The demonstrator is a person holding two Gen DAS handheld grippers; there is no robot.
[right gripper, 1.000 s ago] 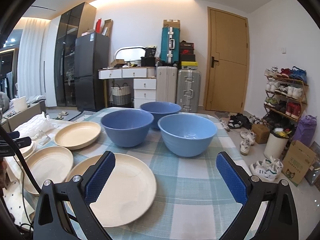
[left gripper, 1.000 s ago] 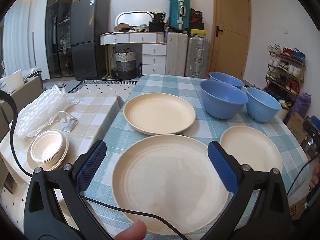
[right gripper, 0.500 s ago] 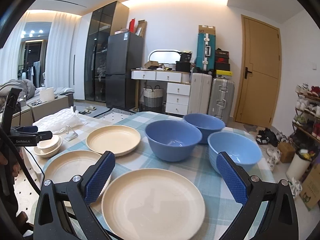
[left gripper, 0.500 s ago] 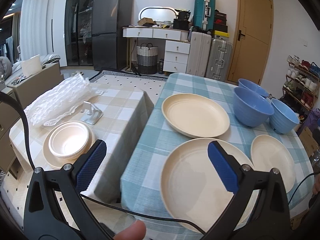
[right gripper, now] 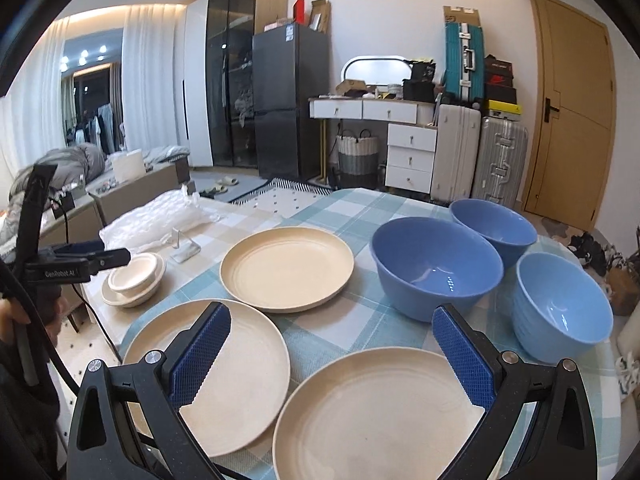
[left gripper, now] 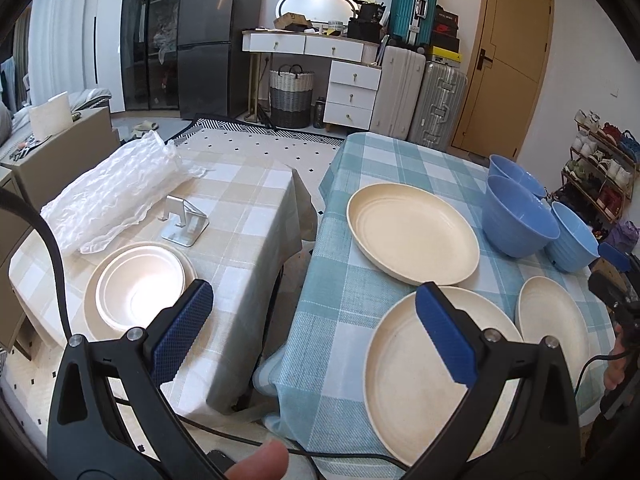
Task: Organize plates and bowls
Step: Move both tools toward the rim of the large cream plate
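Blue-checked cloth covers the round table, on which three cream plates and three blue bowls are laid apart. Smaller cream dishes are stacked on the beige-checked side table. The left gripper and right gripper are both held spread wide, nothing gripped.

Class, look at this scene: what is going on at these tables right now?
A person holds a claw in each hand, both open and empty. The left claw hovers between the two tables; the right claw hovers over a flat cream round plate. Three cream plates and three blue bowls sit unstacked on the blue checked tablecloth. Nothing is being gripped yet.
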